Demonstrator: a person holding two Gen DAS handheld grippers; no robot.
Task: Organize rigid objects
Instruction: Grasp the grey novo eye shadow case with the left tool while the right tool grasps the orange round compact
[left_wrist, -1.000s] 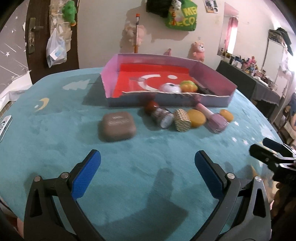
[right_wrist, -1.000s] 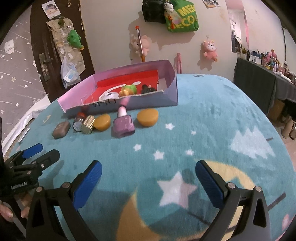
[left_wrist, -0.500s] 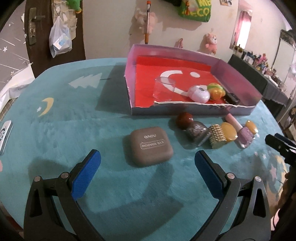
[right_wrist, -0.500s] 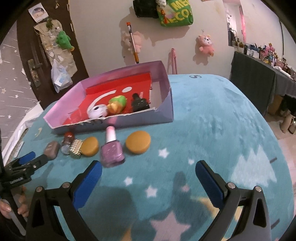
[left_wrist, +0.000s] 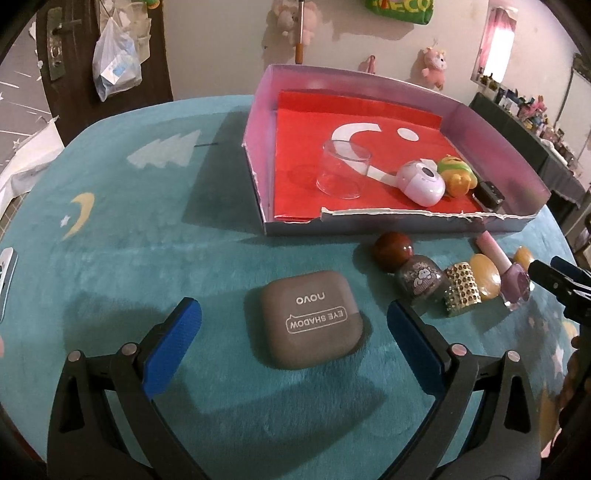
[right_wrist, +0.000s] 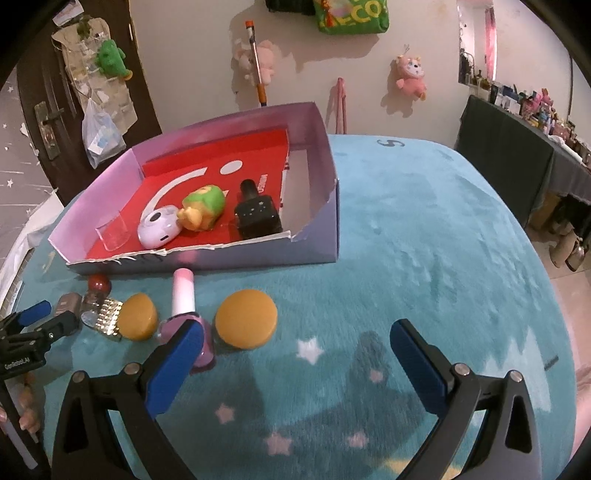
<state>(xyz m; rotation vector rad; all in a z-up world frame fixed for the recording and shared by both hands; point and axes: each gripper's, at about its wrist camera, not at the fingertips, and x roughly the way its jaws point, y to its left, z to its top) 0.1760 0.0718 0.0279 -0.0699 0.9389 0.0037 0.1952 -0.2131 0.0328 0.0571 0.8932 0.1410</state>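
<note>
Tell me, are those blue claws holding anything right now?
Nothing is held. The left gripper is open around the eye shadow case; the right gripper is open over the rug.

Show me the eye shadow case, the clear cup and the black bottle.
eye shadow case (left_wrist: 309, 318), left wrist view, middle of its lid.
clear cup (left_wrist: 341, 173), left wrist view, its side wall.
black bottle (right_wrist: 257, 217), right wrist view, its square body.
</note>
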